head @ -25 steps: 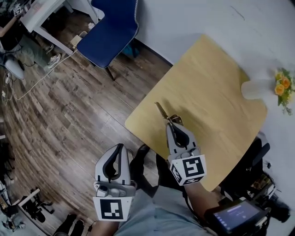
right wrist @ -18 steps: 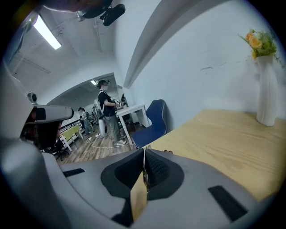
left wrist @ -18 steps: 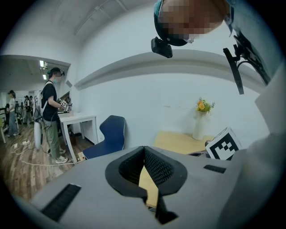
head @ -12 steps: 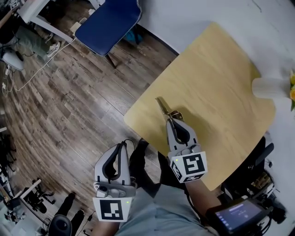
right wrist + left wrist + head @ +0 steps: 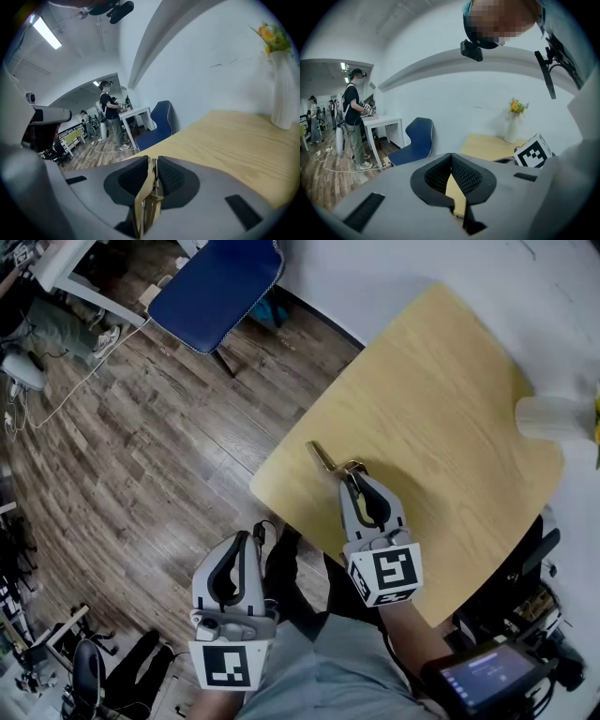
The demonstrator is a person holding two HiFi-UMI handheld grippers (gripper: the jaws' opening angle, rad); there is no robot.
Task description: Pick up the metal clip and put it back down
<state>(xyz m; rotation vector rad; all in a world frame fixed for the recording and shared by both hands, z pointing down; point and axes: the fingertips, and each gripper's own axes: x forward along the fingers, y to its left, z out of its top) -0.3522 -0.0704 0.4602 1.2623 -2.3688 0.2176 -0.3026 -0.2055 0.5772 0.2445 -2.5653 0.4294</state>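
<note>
The right hand-held gripper (image 5: 353,480) is clamped on the metal clip (image 5: 327,458) over the near corner of the counter (image 5: 450,399). Within the last second the clip's free end has swung slightly leftward, which suggests it is being carried, not released. The left hand-held gripper (image 5: 247,538) is closed, empty and idle.

I take this for an open office or lab: plank floor (image 5: 141,456), white walls, a blue chair (image 5: 216,282), a person (image 5: 352,112) standing at a white desk (image 5: 384,121), strip lights (image 5: 46,33) overhead, and my wooden bench (image 5: 441,409).
</note>
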